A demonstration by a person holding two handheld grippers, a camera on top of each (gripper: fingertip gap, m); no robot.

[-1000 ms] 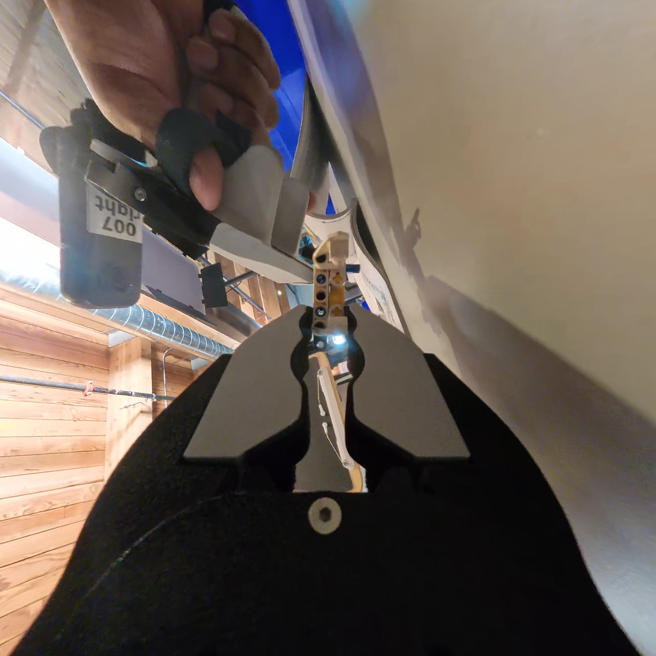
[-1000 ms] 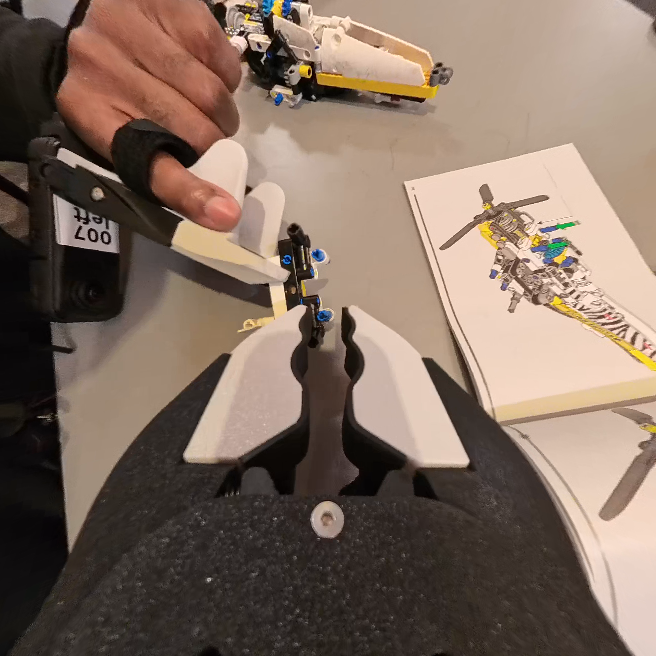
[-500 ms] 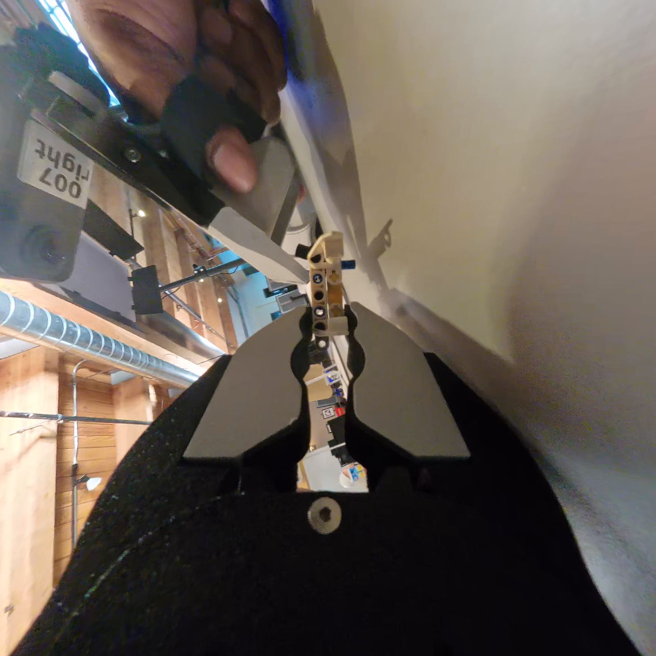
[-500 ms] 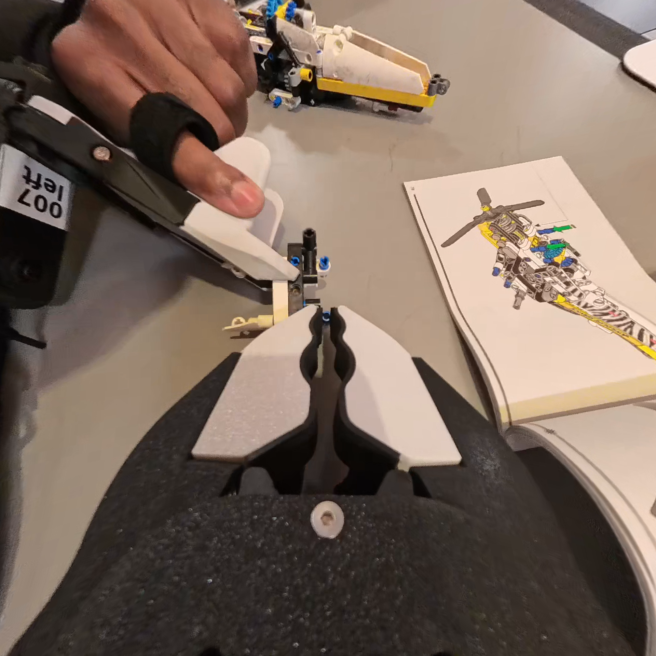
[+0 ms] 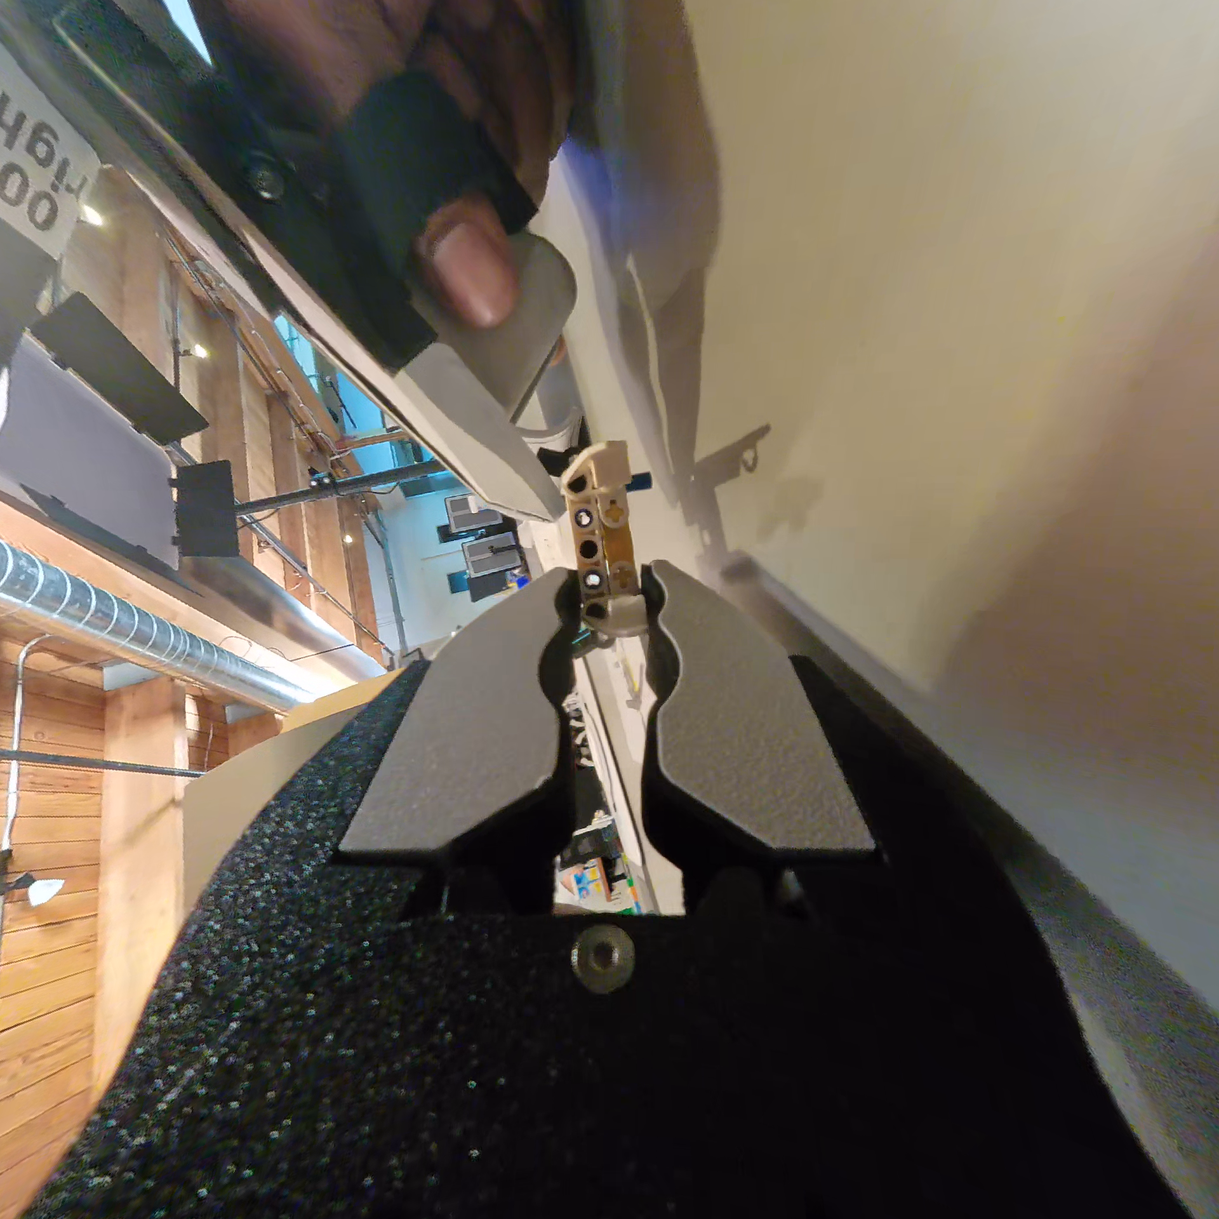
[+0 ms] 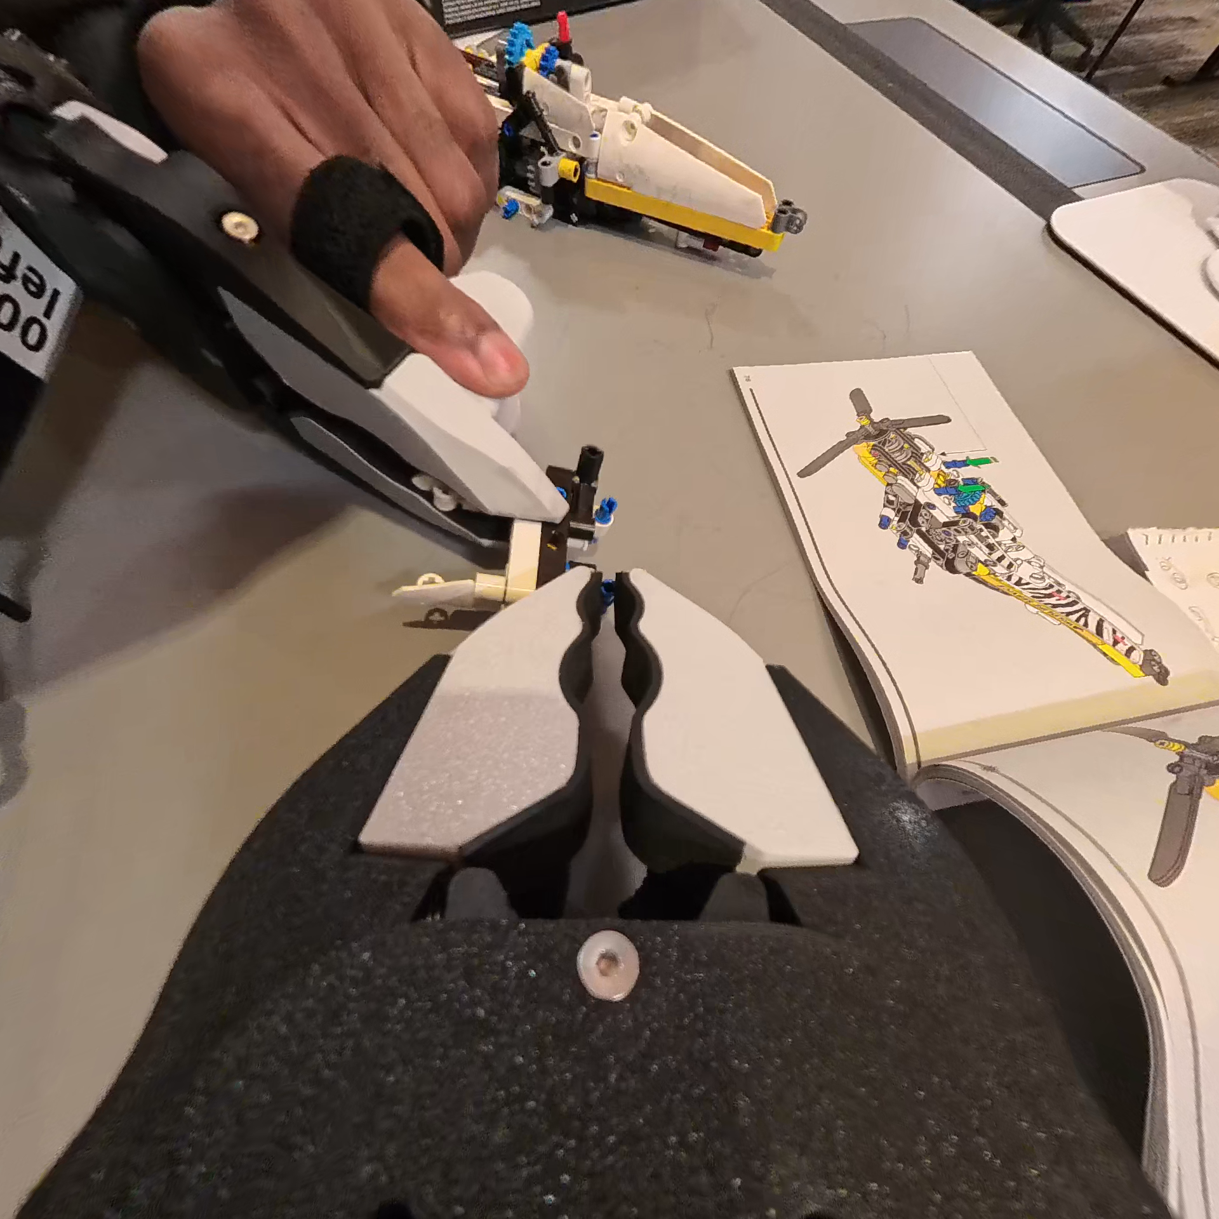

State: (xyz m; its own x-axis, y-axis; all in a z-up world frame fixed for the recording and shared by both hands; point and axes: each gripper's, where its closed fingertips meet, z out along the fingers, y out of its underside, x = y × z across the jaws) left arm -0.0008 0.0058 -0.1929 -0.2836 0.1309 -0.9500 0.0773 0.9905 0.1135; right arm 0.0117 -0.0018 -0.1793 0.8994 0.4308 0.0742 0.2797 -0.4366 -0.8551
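Note:
My left gripper is shut on a small brick assembly of tan and white holed beams that stands up from its fingertips. In the right wrist view the same assembly shows white and black parts with blue pins, and a finger of the left gripper clamps it just above the grey table. My right gripper is shut on a blue pin at the assembly's near end. A finger of the right gripper reaches the assembly's top in the left wrist view.
A white, yellow and black helicopter body lies at the back of the table. An open instruction booklet lies to the right, with a white tray beyond it. A person's hand holds the left gripper.
My right gripper's jaws stood open beside the assembly a second ago and then closed on the blue pin. The left gripper has kept its hold while both grippers shifted and tilted a little.

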